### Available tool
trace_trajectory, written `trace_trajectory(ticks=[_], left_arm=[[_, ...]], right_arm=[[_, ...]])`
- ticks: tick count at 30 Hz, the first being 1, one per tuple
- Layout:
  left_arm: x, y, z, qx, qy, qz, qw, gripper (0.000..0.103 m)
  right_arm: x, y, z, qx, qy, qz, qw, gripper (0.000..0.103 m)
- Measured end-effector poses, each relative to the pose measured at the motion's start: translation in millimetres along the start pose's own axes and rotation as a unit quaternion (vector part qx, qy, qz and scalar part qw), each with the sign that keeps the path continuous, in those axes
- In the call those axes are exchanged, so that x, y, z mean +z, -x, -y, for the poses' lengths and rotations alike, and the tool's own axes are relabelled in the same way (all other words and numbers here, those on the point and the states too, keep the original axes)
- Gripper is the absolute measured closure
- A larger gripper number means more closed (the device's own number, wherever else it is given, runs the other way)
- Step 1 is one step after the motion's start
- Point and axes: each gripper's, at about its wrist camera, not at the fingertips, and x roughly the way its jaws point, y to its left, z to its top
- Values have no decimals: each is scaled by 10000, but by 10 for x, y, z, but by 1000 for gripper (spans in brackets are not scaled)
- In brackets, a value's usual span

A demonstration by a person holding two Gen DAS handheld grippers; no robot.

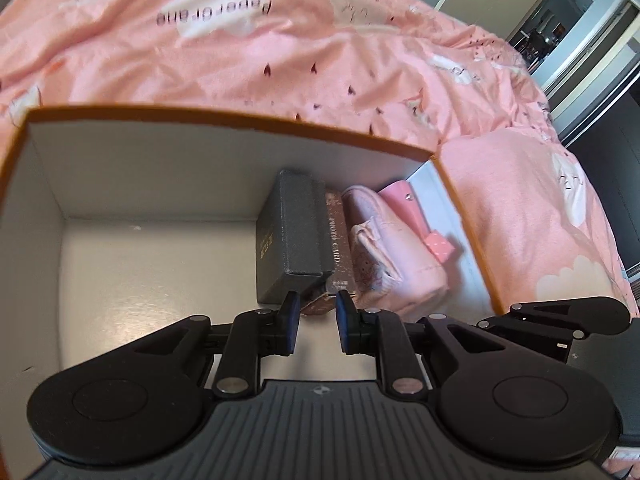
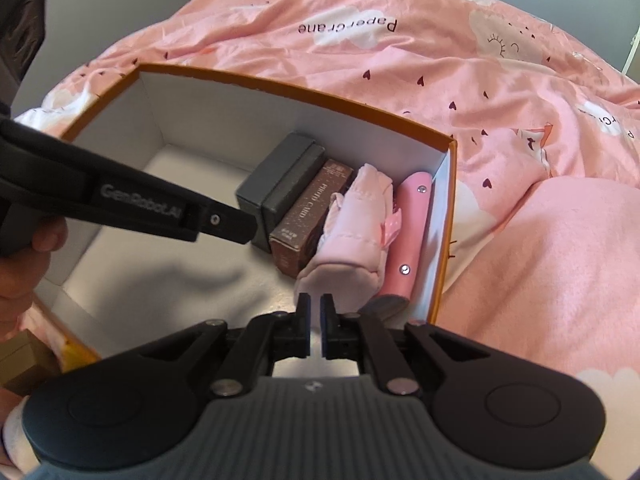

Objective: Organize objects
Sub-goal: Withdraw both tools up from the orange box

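Left wrist view. The left tongs [image 1: 316, 320] sat low centre of frame, fingers drawn in as far as they go with a narrow gap between the pads, nothing in that gap. They pointed down into an orange-rimmed cardboard box [image 1: 224, 124] resting on a bed with a pink quilt [image 1: 320, 40]. Along the box's right side stood a row, packed edge to edge: a dark grey case [image 1: 294, 232], a brown photo card box [image 1: 336, 240], a folded pale pink cloth pouch [image 1: 384, 248], and a pink roll [image 1: 404, 200] against the right wall. Judged: items were stood on edge and pressed together to keep the left floor of the box free for more. The left pad's tip overlapped the grey case's near corner; contact could not be told.

Right wrist view. The right tongs [image 2: 315, 320] were at lower centre, pads nearly together and empty, just short of the pouch's [image 2: 352, 236] near end. The grey case [image 2: 280, 176], photo card box [image 2: 312, 216] and pink roll [image 2: 408, 232] showed the same order, left to right. The other tool's black finger crossed from the left edge, held by a hand [image 2: 24, 264], its tip beside the grey case. Judged: both tools looked placed to nudge the row tight.
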Motion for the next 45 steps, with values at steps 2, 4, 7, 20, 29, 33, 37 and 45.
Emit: trace_trajectory(ticks=[2,4,7,20,29,33,37,45], left_arm=[[-54,159,63,80,-156,155,9997,82],[-133,344,121,201,-288,297,9989,82],[-298,638,194,222,-453,499,9975,82],[-1235,1342,12,675,-210,287,9971,79],[-1781,1389,-296,913,461,-39,9947,76],[-1954,1437,-316,975,528,-79,9938,72],[-2068,1476,-384,1013,713,-124,9922,71],[-2095,1610,-491,1187,702,264,9901,60]], right_arm=[[-36,134,-32,30,-43,141,9999,98],[-80,301,-68,-2,-126,346,9993,97],[-180,575,-153,-10,-277,688,9972,96],[-989,1089,-669,395,-1378,928,9853,80],[-1415,867,-1114,774,-1012,142,9918,71],[-1454,790,-1220,761,-846,-26,9935,66],[-1456,775,-1273,700,-762,-85,9946,63],[-1444,753,-1346,614,-646,-122,9959,62]])
